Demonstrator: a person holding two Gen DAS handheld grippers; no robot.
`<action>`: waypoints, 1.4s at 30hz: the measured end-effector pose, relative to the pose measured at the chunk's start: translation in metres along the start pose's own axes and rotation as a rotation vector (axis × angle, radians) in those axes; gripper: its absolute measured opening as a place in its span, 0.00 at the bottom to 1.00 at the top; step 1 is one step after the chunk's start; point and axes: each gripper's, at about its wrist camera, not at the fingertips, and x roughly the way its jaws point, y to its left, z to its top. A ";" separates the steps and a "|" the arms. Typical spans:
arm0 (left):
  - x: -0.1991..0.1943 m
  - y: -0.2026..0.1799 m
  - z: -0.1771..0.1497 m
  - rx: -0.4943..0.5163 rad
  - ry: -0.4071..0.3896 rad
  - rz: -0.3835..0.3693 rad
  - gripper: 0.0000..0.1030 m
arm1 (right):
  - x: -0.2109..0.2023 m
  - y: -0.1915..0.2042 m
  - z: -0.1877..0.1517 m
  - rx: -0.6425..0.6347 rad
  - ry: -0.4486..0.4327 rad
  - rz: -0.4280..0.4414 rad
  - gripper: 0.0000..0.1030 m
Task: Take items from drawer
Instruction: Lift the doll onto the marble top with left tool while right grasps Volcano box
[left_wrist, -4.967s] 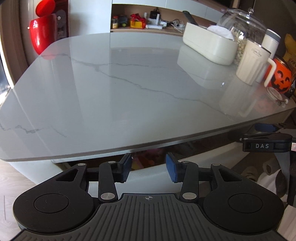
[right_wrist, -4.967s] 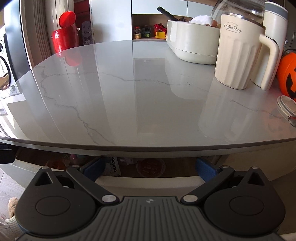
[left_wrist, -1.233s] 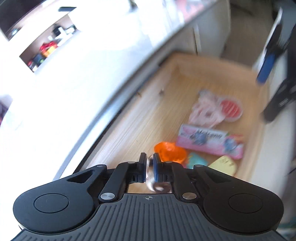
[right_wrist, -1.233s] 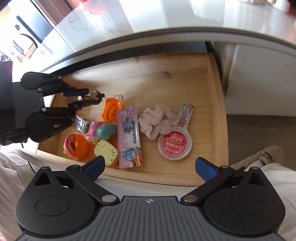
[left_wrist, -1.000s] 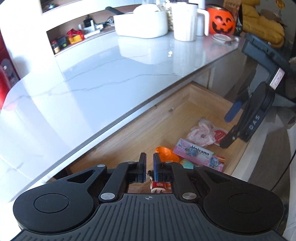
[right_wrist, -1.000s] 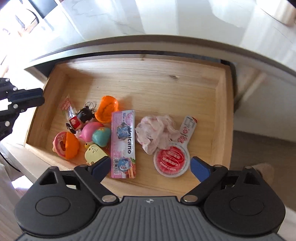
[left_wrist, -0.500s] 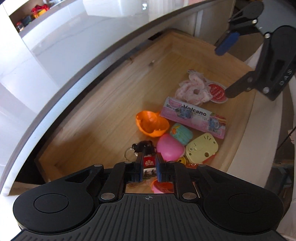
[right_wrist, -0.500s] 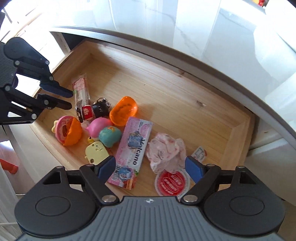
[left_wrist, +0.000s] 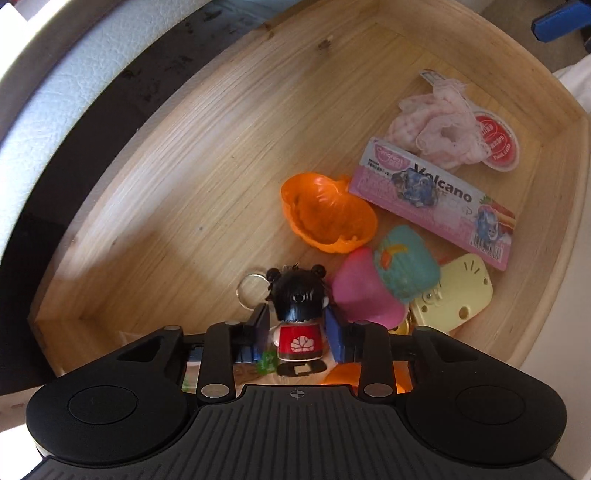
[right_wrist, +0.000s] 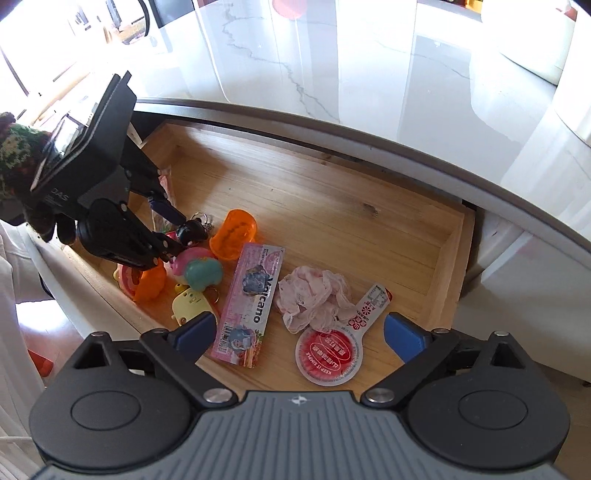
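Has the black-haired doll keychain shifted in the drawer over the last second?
Yes. In the right wrist view the doll keychain now lies nearer the orange shell half, between the left gripper fingers, farther from the drawer's left wall.

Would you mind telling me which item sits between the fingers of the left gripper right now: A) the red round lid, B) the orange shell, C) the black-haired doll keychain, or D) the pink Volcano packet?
C: the left gripper has its fingers on either side of the doll keychain, while the other items lie apart in the drawer.
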 end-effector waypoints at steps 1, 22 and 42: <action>-0.002 0.002 -0.001 -0.016 -0.005 -0.016 0.33 | 0.001 0.000 0.001 0.000 0.002 -0.002 0.95; -0.117 0.056 -0.135 -0.463 -0.485 -0.178 0.33 | 0.130 0.062 0.063 -0.141 0.515 0.025 0.53; -0.138 0.025 -0.087 -0.406 -0.598 -0.229 0.33 | 0.021 0.078 0.024 -0.170 0.209 -0.017 0.44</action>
